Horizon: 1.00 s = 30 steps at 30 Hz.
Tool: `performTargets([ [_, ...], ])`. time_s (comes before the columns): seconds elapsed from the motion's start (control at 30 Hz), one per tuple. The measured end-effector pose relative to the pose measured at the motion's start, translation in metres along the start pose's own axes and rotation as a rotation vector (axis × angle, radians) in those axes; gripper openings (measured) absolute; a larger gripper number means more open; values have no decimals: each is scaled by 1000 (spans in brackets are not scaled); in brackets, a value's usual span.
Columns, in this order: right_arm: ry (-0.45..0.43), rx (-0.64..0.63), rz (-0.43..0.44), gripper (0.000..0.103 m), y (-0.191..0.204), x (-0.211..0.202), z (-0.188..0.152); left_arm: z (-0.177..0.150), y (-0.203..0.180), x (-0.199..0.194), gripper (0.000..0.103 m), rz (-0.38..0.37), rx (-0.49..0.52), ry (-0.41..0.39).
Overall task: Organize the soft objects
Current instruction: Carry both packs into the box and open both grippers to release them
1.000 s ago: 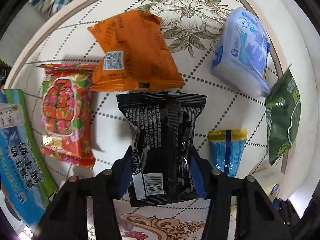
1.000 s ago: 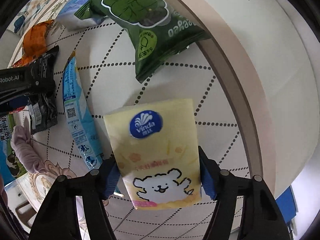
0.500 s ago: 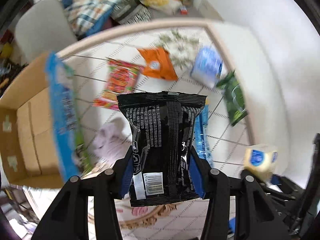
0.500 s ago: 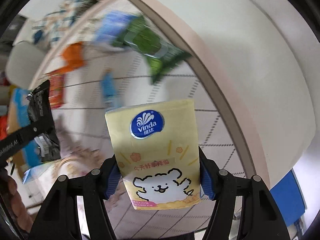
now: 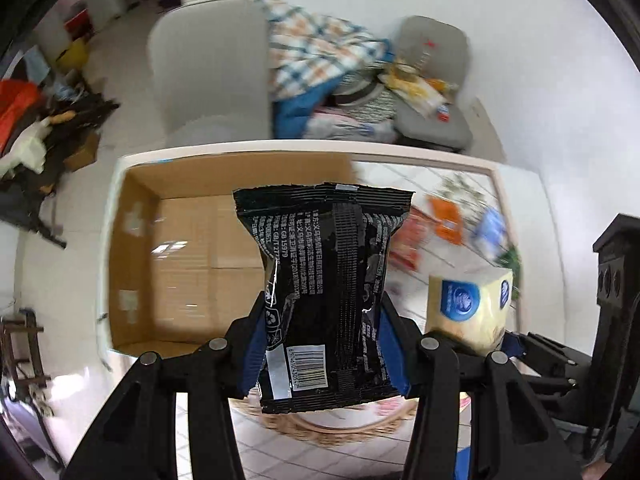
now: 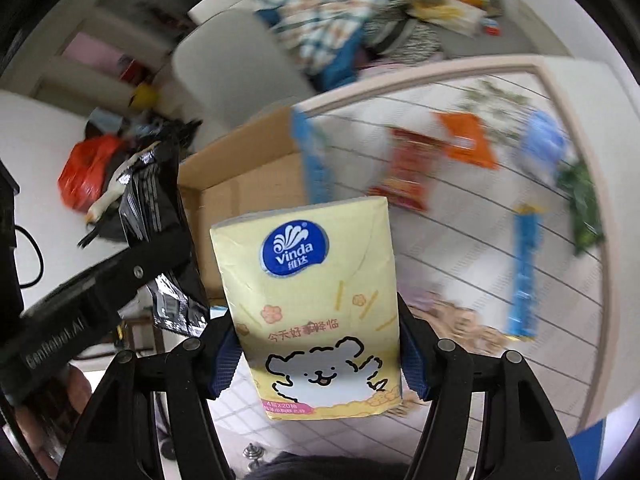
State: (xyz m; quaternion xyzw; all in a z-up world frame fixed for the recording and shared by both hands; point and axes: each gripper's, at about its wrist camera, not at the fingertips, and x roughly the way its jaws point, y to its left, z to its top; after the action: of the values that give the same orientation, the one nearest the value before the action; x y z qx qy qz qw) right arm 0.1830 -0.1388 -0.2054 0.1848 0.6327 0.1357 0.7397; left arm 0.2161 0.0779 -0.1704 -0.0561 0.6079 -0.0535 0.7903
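Note:
My left gripper (image 5: pixel 322 354) is shut on a black snack packet (image 5: pixel 324 280) and holds it in the air in front of an open cardboard box (image 5: pixel 180 248). My right gripper (image 6: pixel 318 360) is shut on a yellow Vinda tissue pack (image 6: pixel 312 292), held up to the right of the left gripper. The tissue pack also shows in the left wrist view (image 5: pixel 468 308). The black packet and left gripper show in the right wrist view (image 6: pixel 148 208). The box (image 6: pixel 240 192) stands at the table's left end.
On the patterned table (image 6: pixel 460 208) lie an orange packet (image 6: pixel 466 140), a red packet (image 6: pixel 412 172), a blue tissue pack (image 6: pixel 544 140), a green packet (image 6: pixel 580 200) and a long blue packet (image 6: pixel 524 272). A grey chair (image 5: pixel 212 72) and piled clothes stand behind.
Both grippers have lifted their packs off the table and swung left toward the cardboard box. The view now looks across the table rather than down at it.

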Motion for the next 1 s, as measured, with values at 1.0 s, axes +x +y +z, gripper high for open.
performTargets([
  [1.0, 127, -92, -261, 74, 79, 276, 131, 86, 131, 201, 51, -88, -84, 375],
])
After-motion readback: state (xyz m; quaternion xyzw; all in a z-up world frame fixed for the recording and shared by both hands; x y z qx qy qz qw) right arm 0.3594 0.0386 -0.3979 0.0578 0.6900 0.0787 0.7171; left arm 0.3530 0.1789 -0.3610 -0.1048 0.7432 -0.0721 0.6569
